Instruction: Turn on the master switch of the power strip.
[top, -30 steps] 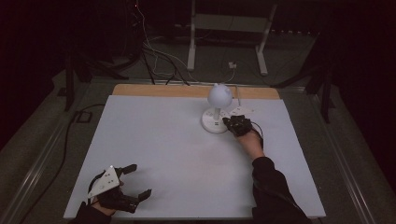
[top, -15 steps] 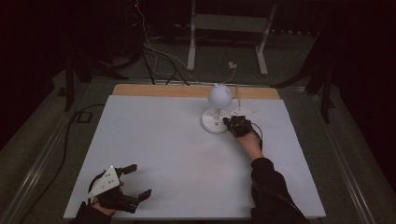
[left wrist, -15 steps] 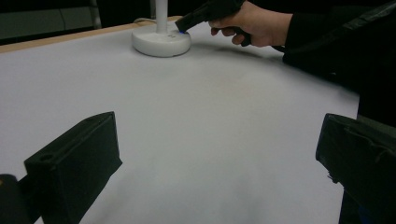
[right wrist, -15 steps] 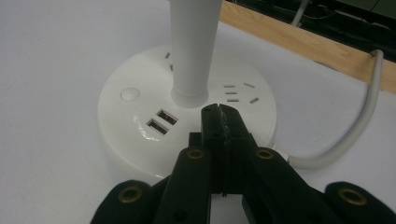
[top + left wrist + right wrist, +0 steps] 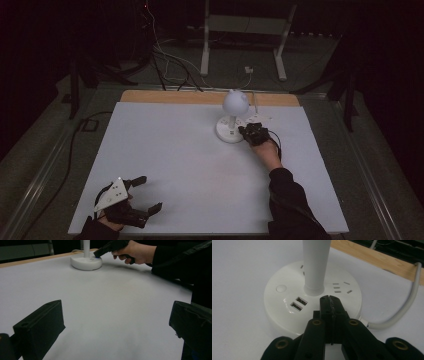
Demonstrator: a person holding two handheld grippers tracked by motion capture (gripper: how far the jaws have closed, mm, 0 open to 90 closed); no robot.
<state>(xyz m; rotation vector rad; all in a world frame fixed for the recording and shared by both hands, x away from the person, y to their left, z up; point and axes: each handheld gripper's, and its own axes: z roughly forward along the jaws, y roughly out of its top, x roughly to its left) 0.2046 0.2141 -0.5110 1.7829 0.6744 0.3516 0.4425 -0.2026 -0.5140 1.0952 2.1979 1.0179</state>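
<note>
The right gripper [image 5: 329, 298], jaws closed with nothing between them, rests its tips on the round base of the white plastic globe-headed desk lamp [image 5: 231, 131], beside the stem, near two USB ports. The lamp stands toward the far edge of the white-topped desk [image 5: 190, 165], right of centre. The left gripper [image 5: 142, 195], jaws wide open and empty, lies at the near left corner. Dark room, cables on the floor [image 5: 170, 60] beyond.
</note>
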